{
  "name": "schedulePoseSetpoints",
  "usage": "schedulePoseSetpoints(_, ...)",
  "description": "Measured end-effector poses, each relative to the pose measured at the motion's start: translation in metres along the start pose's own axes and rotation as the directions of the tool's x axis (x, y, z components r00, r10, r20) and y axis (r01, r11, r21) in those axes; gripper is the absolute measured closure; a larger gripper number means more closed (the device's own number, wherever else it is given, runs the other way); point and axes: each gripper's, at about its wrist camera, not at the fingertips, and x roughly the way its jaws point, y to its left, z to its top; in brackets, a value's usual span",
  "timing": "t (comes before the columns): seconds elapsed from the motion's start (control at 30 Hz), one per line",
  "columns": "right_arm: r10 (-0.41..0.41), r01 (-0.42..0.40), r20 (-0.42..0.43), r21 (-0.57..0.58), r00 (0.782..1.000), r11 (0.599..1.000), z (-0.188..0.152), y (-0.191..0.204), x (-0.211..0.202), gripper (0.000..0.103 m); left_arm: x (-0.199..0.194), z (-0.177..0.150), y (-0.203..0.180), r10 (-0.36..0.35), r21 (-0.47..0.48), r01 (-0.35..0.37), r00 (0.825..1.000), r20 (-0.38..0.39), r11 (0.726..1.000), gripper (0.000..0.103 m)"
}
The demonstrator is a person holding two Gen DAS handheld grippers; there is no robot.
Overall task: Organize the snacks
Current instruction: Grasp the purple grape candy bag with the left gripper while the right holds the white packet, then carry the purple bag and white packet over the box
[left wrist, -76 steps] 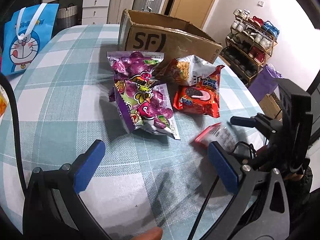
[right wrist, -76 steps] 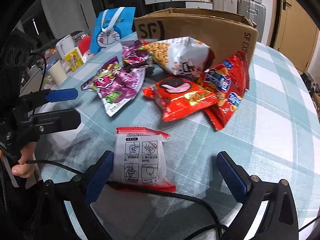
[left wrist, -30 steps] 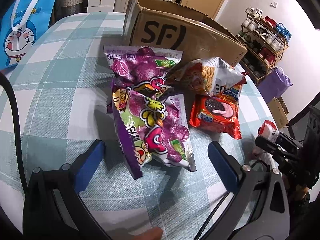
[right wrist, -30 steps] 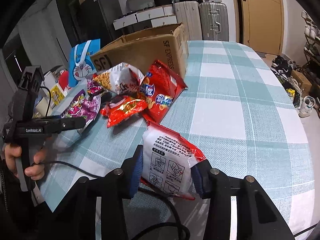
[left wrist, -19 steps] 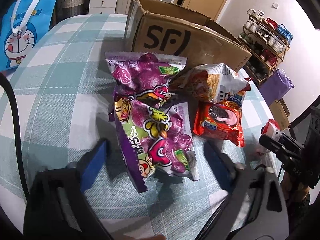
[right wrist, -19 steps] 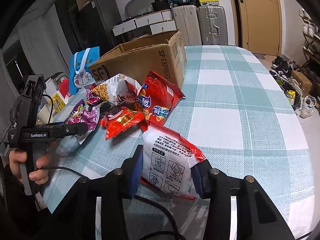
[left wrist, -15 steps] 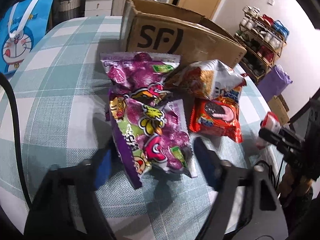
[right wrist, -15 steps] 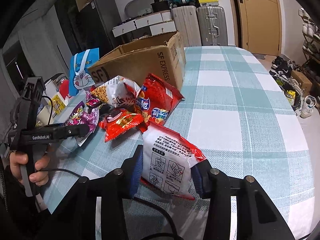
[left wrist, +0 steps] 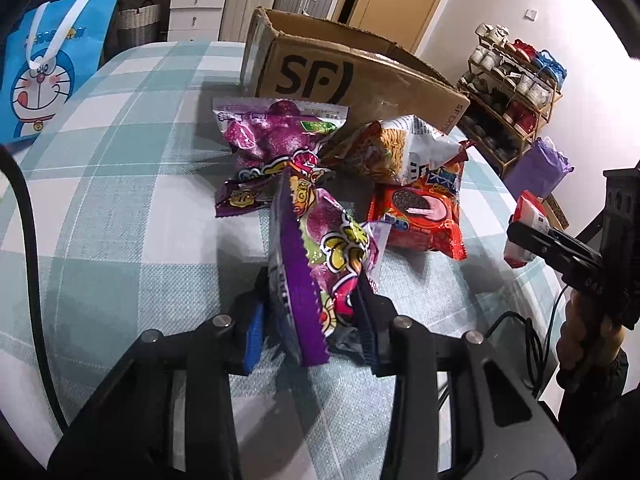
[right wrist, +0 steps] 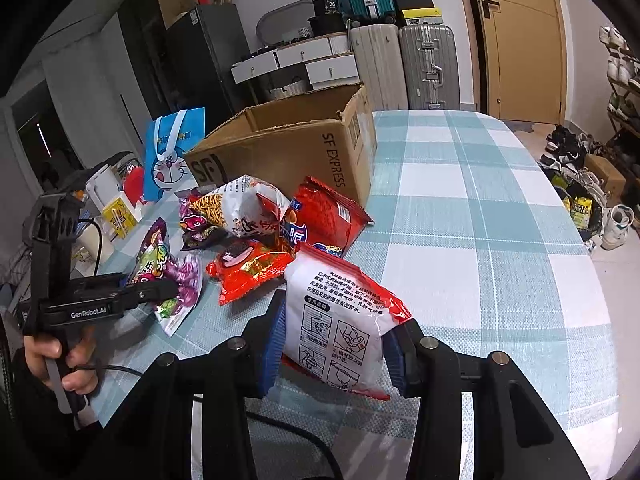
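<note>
My left claw [left wrist: 310, 320] pinches the purple bag [left wrist: 320, 256] by its near end; my right [right wrist: 334, 340] grips the white packet [right wrist: 340, 320]. Lifted, the crinkly purple bag could slip out before reaching the box [left wrist: 360, 76] beyond.

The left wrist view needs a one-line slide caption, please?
Left gripper shut on a purple snack bag, cardboard box behind.

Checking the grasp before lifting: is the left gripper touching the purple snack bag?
Touching. The left wrist view shows the left gripper shut on the purple snack bag, both pads pressing its crumpled sides.
</note>
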Motion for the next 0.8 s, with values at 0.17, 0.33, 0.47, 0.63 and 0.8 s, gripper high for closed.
schedulePoseSetpoints(0.17, 0.004, -0.004, 0.013, -0.004, 1.000, 1.000, 0.003, 0.000, -0.003, 0.059, -0.012, -0.001, 0.000, -0.010, -0.008, 0.010, 1.000, 0.021, 1.000, 0.068)
schedulePoseSetpoints(0.33, 0.005, -0.004, 0.023, -0.014, 1.000, 1.000, 0.006, 0.003, -0.007, 0.059, -0.024, 0.002, -0.003, -0.019, 0.003, 0.019, 0.999, 0.051, 1.000, 0.068)
schedulePoseSetpoints(0.47, 0.011, -0.010, 0.042, -0.022, 0.999, 1.000, 0.013, 0.005, -0.012, 0.059, -0.034, 0.009, -0.007, -0.027, 0.002, 0.027, 0.997, 0.076, 1.000, 0.068)
schedulePoseSetpoints(0.63, 0.020, -0.018, 0.059, -0.033, 0.998, 0.999, 0.024, 0.007, -0.017, 0.059, -0.045, 0.021, -0.010, -0.037, 0.000, 0.037, 0.994, 0.104, 0.999, 0.068)
schedulePoseSetpoints(0.8, 0.036, -0.033, 0.079, -0.033, 0.996, 0.999, 0.037, 0.009, -0.022, 0.059, -0.054, 0.035, -0.014, -0.044, 0.010, 0.043, 0.991, 0.125, 0.999, 0.068)
